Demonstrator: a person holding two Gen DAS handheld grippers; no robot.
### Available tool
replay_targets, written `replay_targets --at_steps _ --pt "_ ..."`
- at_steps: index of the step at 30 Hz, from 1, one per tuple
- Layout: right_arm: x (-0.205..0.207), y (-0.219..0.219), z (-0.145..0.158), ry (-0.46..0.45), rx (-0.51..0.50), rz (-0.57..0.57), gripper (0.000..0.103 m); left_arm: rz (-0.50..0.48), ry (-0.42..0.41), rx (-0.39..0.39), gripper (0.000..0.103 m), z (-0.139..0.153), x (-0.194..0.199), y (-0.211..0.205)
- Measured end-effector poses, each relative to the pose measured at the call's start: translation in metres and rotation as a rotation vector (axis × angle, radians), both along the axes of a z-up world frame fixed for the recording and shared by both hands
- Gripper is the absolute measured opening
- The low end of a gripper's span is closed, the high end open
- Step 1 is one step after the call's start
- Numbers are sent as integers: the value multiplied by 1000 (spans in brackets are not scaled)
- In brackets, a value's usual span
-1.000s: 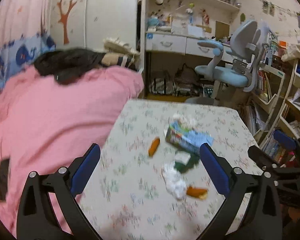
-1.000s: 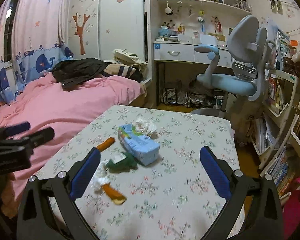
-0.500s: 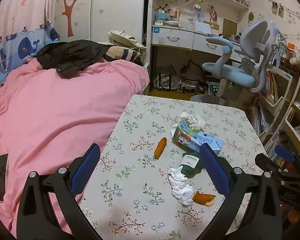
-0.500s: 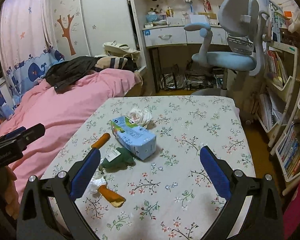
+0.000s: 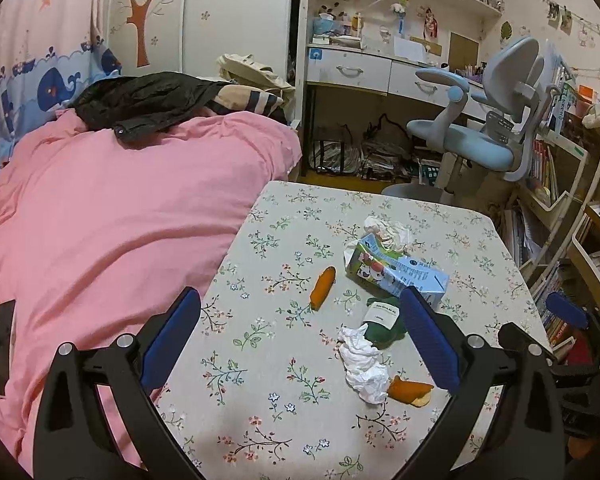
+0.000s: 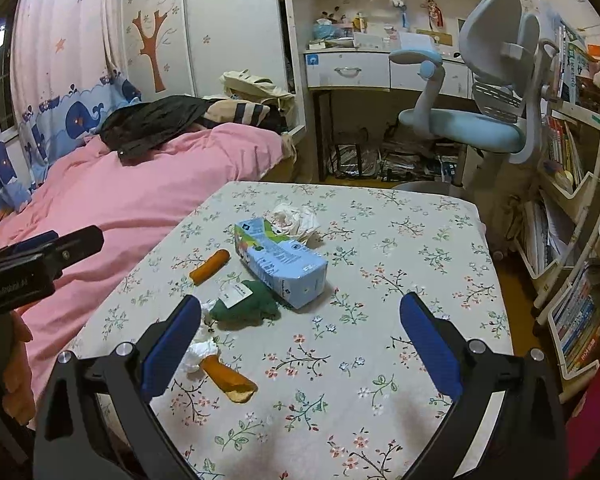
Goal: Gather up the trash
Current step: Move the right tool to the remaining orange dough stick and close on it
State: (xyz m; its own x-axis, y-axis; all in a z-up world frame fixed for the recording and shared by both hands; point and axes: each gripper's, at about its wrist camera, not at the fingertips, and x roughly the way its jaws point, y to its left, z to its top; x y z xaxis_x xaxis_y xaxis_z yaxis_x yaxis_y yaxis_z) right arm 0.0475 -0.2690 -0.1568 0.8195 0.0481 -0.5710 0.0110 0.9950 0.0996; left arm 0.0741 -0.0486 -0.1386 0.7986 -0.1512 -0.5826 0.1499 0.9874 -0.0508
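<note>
Both grippers over the near edge of the table (image 6: 440,240), nothing picked yet. Left gripper (image 5: 300,332) wide open, empty; right gripper (image 6: 300,332) likewise. Trash sits mid-table: milk carton (image 6: 280,264), green wrapper (image 6: 246,306), two tissue wads (image 5: 360,364) (image 6: 294,218), two orange scraps (image 5: 323,288) (image 6: 228,378). No bin visible. Next move, I judge: lower onto the nearest piece and close.

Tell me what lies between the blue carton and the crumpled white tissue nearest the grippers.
A dark green pouch with a white label lies between the blue carton and the near tissue, touching both as far as both wrist views show.
</note>
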Motion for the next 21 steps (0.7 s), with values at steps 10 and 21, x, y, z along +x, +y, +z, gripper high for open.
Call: replay_targets --at_steps 10,21 --pt "2 5 -4 20 -9 25 96 -1 9 1 96 -2 1 -1" --pt "4 14 -10 46 -24 60 96 7 31 -8 96 -5 5 3"
